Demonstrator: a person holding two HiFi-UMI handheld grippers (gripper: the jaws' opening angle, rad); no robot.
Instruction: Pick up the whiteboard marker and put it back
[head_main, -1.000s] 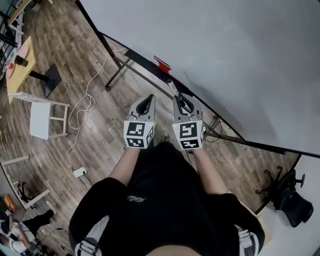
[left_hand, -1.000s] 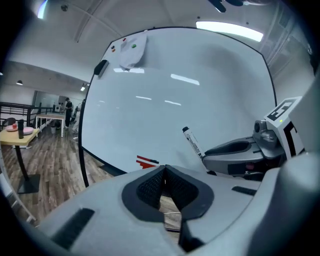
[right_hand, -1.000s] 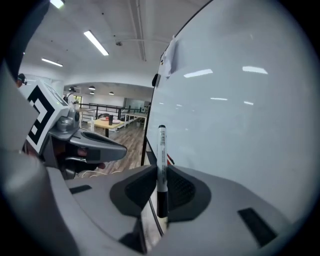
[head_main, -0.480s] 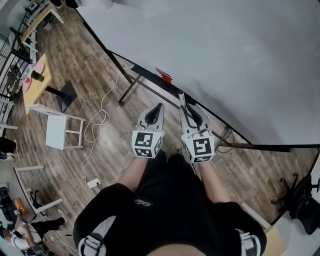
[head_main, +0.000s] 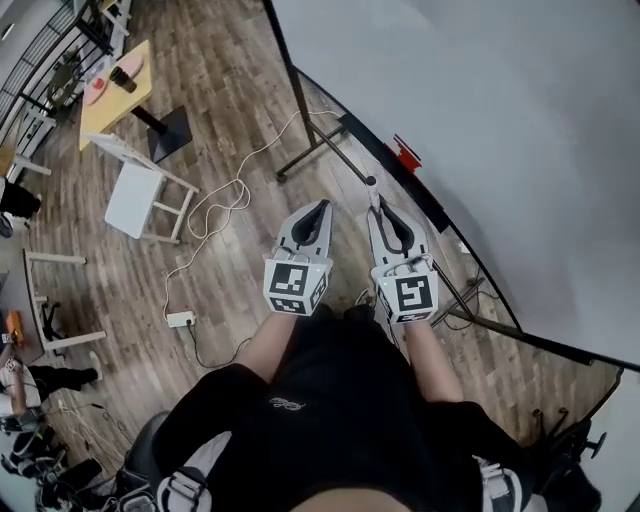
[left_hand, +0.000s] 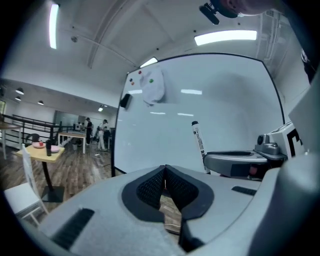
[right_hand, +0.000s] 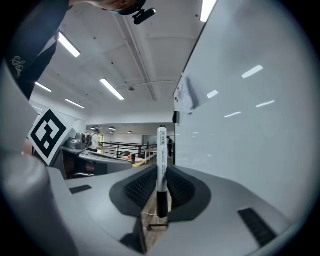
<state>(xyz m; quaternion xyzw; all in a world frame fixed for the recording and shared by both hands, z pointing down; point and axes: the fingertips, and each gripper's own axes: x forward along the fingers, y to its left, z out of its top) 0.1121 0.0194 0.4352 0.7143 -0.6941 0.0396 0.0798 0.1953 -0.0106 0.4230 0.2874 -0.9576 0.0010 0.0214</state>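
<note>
marker (right_hand: 161, 160) clamped in the right gripper (head_main: 383, 210) beside the whiteboard (head_main: 480, 110)
the marker is pinched between the right jaws, which are partly closed on it near its dark end, and its white barrel is seen standing up past the jaw tips. the jaws of the left gripper (head_main: 318, 208) are pressed together with nothing between them. both grippers are held side by side over the wooden floor (head_main: 230, 110), close to the whiteboard's lower edge.

The whiteboard marker (right_hand: 161, 145) stands upright, pinched between the jaws of my right gripper (right_hand: 161, 176). Its white printed barrel rises above them and its black end hangs below.
</note>
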